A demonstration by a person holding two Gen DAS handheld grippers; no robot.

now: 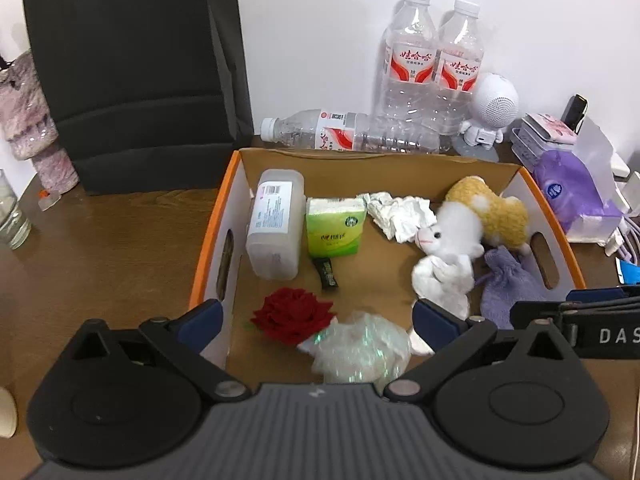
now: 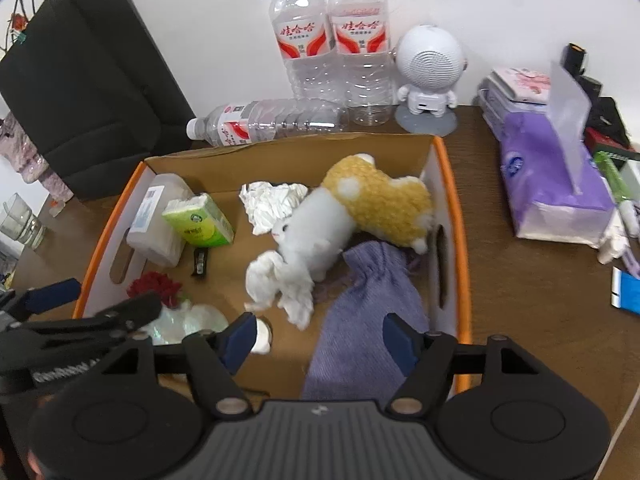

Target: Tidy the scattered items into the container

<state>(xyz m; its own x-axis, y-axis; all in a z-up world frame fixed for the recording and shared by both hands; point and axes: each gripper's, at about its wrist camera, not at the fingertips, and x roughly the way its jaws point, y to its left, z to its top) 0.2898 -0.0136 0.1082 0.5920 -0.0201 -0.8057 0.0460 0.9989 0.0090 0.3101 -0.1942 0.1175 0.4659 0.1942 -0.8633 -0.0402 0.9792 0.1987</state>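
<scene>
Both tools hang over the near edge of the cardboard box [image 1: 224, 216], at the bottom of each frame: the left gripper [image 1: 316, 316] has its fingers spread wide with nothing between them, and the right gripper [image 2: 320, 338] is likewise parted and empty above the purple pouch [image 2: 360, 320]. The box, mid-frame, already holds the plush toy [image 2: 340, 216], rose [image 1: 294, 314], tissue pack [image 1: 335, 226], crumpled paper [image 1: 398, 210] and plastic container [image 1: 276, 224]. The likeliest trouble is crowding: the two tools sit close together, so either could knock the other or the box wall. Also, the lying bottle [image 1: 348, 132] in the upper centre, if it counts as scattered, looks likely to roll when nudged.
</scene>
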